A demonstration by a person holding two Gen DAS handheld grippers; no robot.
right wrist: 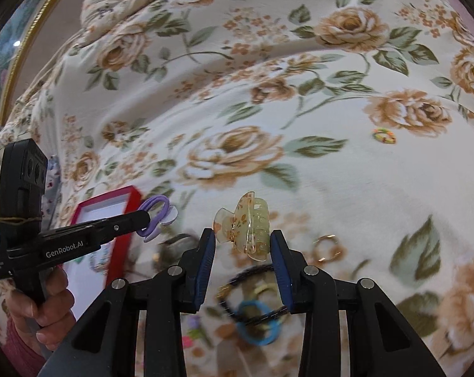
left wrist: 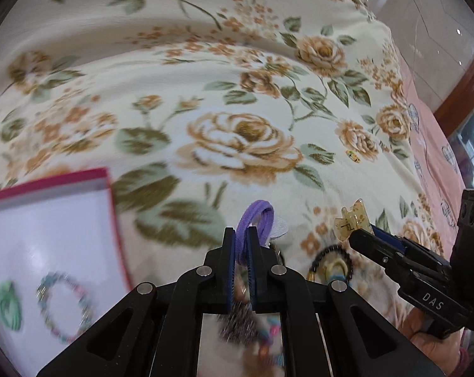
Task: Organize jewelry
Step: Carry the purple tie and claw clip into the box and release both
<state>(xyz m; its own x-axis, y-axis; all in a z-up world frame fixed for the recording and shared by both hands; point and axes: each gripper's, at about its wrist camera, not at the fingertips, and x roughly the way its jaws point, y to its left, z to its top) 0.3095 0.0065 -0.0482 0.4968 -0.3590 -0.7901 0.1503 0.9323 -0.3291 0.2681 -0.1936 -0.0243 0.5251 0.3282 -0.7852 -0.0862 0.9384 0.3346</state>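
While a purple hair tie [left wrist: 258, 220] is pinched fast between the clenched fingers of the left tool [left wrist: 240, 234], a translucent yellow claw clip [right wrist: 247, 229] is gripped by the right tool [right wrist: 241, 240]. Both are held up above the floral blanket [right wrist: 315, 172]. A red-rimmed box [left wrist: 48, 220] is seen left of the left tool.

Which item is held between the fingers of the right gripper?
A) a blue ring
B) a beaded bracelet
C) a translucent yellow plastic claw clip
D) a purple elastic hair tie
C: in the right wrist view, the translucent yellow plastic claw clip sits clamped in the right gripper.
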